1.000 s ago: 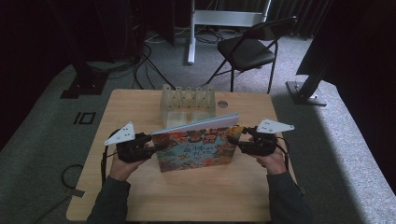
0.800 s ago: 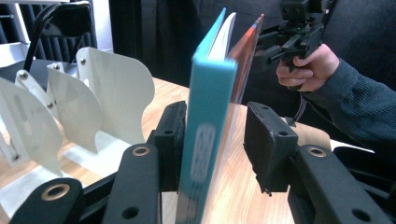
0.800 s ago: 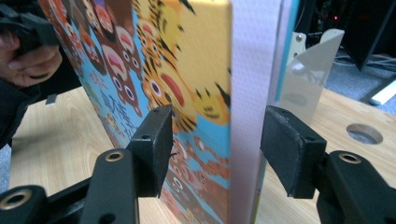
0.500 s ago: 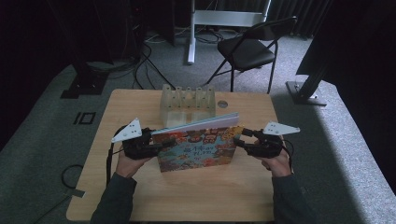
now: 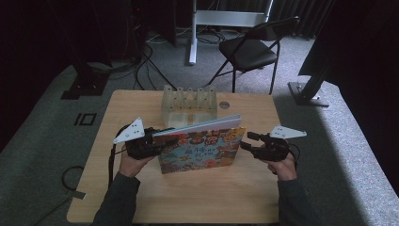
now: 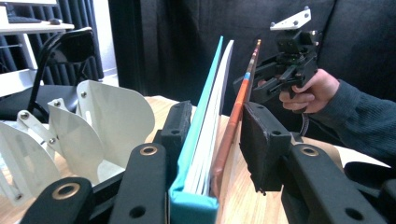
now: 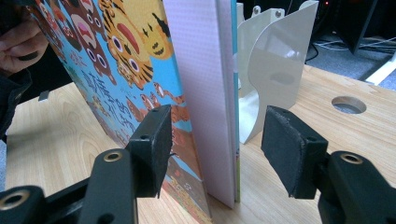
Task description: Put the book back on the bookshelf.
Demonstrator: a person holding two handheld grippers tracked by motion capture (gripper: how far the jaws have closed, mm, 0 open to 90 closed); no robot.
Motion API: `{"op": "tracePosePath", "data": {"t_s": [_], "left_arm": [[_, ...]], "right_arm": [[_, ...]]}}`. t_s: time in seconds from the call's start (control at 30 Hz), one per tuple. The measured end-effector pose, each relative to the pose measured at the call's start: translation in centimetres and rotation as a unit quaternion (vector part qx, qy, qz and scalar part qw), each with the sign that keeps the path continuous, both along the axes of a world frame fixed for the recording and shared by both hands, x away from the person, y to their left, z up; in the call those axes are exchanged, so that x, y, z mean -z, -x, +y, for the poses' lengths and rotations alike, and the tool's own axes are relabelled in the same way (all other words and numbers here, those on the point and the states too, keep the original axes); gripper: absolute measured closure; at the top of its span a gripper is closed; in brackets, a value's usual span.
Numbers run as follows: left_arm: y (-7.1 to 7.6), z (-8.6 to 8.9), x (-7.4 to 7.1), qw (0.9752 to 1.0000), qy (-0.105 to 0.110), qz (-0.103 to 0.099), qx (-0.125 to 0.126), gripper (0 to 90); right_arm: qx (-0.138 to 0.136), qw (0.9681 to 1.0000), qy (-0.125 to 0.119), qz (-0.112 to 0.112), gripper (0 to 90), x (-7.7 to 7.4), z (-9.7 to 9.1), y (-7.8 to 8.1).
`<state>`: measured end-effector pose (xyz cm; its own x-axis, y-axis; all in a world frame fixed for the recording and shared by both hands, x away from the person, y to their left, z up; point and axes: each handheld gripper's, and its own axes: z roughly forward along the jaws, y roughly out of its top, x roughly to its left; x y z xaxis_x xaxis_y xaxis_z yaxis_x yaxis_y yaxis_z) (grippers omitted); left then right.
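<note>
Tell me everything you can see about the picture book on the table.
The book stands upright on its bottom edge on the wooden table, just in front of a white rack. Its front cover shows cartoon tigers on blue and swings slightly away from the white pages. The left gripper straddles its teal spine; the right gripper stands open around the page edges.
</note>
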<state>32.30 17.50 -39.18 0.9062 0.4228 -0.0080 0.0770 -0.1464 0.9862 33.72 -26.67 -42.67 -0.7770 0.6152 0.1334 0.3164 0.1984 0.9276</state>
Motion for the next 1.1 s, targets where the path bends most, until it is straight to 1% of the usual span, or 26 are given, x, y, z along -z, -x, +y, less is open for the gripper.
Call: {"op": "tracePosePath", "data": {"t_s": [0.2,0.27,0.37,0.5,0.57,0.63,0.67,0.8,0.97,1.1], "left_arm": [[0.2,-0.1,0.0,0.9999,-0.007,-0.014,0.001,65.1],[0.4,-0.1,0.0,0.9996,-0.014,-0.024,0.000,67.0],[0.8,-0.3,-0.1,0.9990,-0.026,-0.035,0.008,72.0],[1.4,-0.5,-0.1,0.9986,-0.029,-0.042,0.014,76.4],[1.8,-0.7,0.1,0.9985,-0.024,-0.047,0.013,78.0],[2.3,-1.0,0.4,0.9990,-0.003,-0.044,0.013,80.1],[2.4,-1.1,0.5,0.9989,-0.002,-0.045,0.009,80.5],[2.7,-1.2,0.6,0.9988,0.000,-0.048,0.010,80.2],[2.5,-1.2,0.8,0.9990,0.013,-0.042,0.009,79.2],[2.4,-1.5,0.8,0.9988,0.016,-0.044,0.013,77.0]], "right_arm": [[0.004,1.0000,0.000,0.003,42.9,0.3,-0.2,-0.1],[0.006,1.0000,-0.001,0.005,42.9,0.4,-0.3,-0.1],[0.009,0.9999,0.000,0.009,43.4,0.8,-0.4,-0.2],[0.014,0.9998,0.002,0.014,43.5,1.1,-0.5,-0.4],[0.018,0.9997,0.000,0.015,43.5,1.3,-0.7,-0.5],[0.024,0.9996,0.002,0.015,43.4,1.4,-0.9,-0.5],[0.027,0.9995,0.003,0.017,43.3,1.5,-1.1,-0.6],[0.036,0.9991,0.006,0.023,43.0,1.9,-1.4,-0.7],[0.042,0.9987,0.008,0.028,42.8,2.4,-1.7,-0.7],[0.041,0.9985,0.011,0.035,42.4,2.9,-1.8,-0.8]]}}
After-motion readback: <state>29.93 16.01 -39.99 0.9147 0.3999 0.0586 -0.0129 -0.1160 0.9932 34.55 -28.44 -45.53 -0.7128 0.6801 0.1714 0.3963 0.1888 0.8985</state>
